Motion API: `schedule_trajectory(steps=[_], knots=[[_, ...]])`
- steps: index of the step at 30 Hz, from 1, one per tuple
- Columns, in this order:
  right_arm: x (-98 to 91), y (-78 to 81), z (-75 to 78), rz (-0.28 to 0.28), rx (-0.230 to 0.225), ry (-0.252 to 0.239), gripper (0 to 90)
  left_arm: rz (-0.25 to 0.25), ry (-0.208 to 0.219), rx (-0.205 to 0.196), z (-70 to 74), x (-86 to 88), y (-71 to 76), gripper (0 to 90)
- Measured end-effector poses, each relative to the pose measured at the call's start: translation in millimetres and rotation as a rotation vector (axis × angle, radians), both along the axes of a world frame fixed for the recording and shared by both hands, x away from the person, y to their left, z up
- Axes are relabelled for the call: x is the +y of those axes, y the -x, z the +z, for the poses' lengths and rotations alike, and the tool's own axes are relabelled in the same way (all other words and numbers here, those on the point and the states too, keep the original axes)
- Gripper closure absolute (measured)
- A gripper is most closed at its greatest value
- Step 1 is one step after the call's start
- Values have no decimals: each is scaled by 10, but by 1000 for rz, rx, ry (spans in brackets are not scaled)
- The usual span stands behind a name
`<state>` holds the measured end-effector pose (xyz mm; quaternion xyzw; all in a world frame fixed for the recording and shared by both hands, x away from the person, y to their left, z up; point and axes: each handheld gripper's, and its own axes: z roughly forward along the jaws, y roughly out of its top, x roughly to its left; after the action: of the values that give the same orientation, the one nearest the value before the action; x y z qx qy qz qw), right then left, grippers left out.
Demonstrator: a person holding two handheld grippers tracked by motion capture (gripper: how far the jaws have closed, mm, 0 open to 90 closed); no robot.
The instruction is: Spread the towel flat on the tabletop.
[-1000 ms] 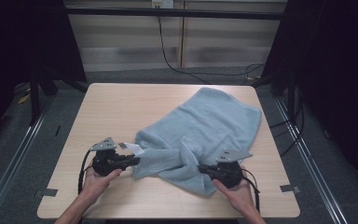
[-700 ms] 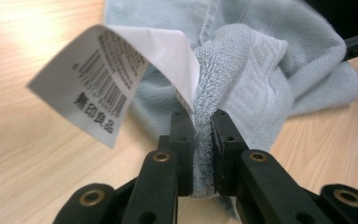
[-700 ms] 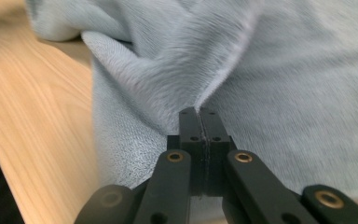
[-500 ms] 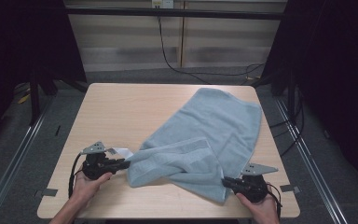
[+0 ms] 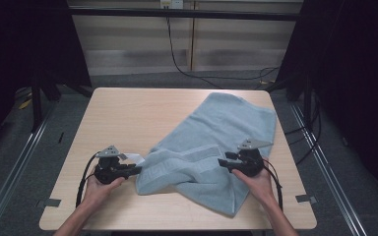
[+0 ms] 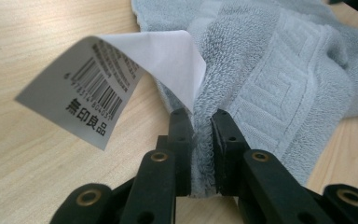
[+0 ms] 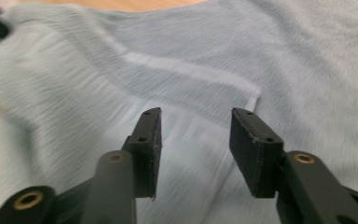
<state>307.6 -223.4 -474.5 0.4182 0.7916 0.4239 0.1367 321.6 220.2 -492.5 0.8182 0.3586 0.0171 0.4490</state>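
A pale blue towel (image 5: pixel 216 147) lies crumpled across the right half of the wooden table (image 5: pixel 128 113). My left gripper (image 5: pixel 137 169) is shut on the towel's (image 6: pixel 270 79) near left corner, its jaws pinching the hem beside a white barcode tag (image 6: pixel 107 84). In the left gripper view that gripper (image 6: pixel 202 116) clamps the terry edge. My right gripper (image 5: pixel 221 163) hovers over the towel's right part; its jaws have just been opening. The right gripper (image 7: pixel 196 116) stands open above the towel (image 7: pixel 205 60) with nothing between the pads.
A bare strip of the table runs along the left and far sides. Black frame posts (image 5: pixel 34 98) stand at the table's left and right, and a cable (image 5: pixel 177 54) hangs behind it.
The right gripper let go of the towel's near corner, swung out right, then came in over the towel's right part, jaws open. The left gripper slid slightly left with its corner.
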Motion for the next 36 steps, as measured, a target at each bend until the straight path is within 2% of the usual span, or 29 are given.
schedule_trajectory(steps=[5,7,8,10,11,13,15,17,19,20,22,24,25,26,28,29,30,31,33,34,35,36], knots=[[100,-356,-189,-21,45,31,451,-6,1,-4,2,11,1,798],[120,-396,-217,-29,47,41,432,-7,2,-7,3,13,1,798],[147,-448,-263,-30,53,30,424,-10,1,-7,2,16,1,798],[195,-479,-311,-41,57,74,405,-13,1,-5,-5,18,-2,798],[205,-485,-332,-38,52,79,408,-11,0,-6,-4,18,-1,798],[228,-477,-341,-50,27,102,484,-10,-1,-7,-2,21,-1,798],[246,-484,-329,-28,18,114,656,-4,6,-3,-6,24,-14,798],[248,-531,-330,-47,11,115,755,0,8,-4,-8,26,-28,799],[248,-564,-328,-68,22,114,771,-6,12,-4,-4,23,-29,800],[261,-652,-321,-101,21,126,776,-18,16,-8,8,0,-16,802],[275,-725,-300,-115,30,134,776,-30,22,-15,31,-26,9,804],[264,-756,-276,-119,26,122,778,-36,23,-17,47,-31,20,805],[221,-747,-214,-125,11,67,779,-49,44,-38,111,-20,56,806],[197,-716,-169,-123,5,43,791,-49,63,-45,139,-11,72,806],[160,-626,-59,-114,-22,30,809,-54,79,-61,198,19,90,806],[127,-582,0,-105,-38,5,829,-46,90,-68,224,30,94,806],[127,-582,0,-105,-38,5,829,-46,90,-68,224,30,94,807],[57,-479,139,-106,-58,-56,846,-40,97,-81,281,46,91,808],[1,-383,286,-101,-89,-76,847,-33,103,-87,311,48,87,808],[-28,-331,360,-98,-102,-90,847,-28,122,-101,378,49,86,808],[-54,-281,434,-92,-117,-98,850,-30,122,-109,418,49,87,808],[-54,-281,434,-92,-117,-98,850,-30,122,-109,418,49,87,808]])
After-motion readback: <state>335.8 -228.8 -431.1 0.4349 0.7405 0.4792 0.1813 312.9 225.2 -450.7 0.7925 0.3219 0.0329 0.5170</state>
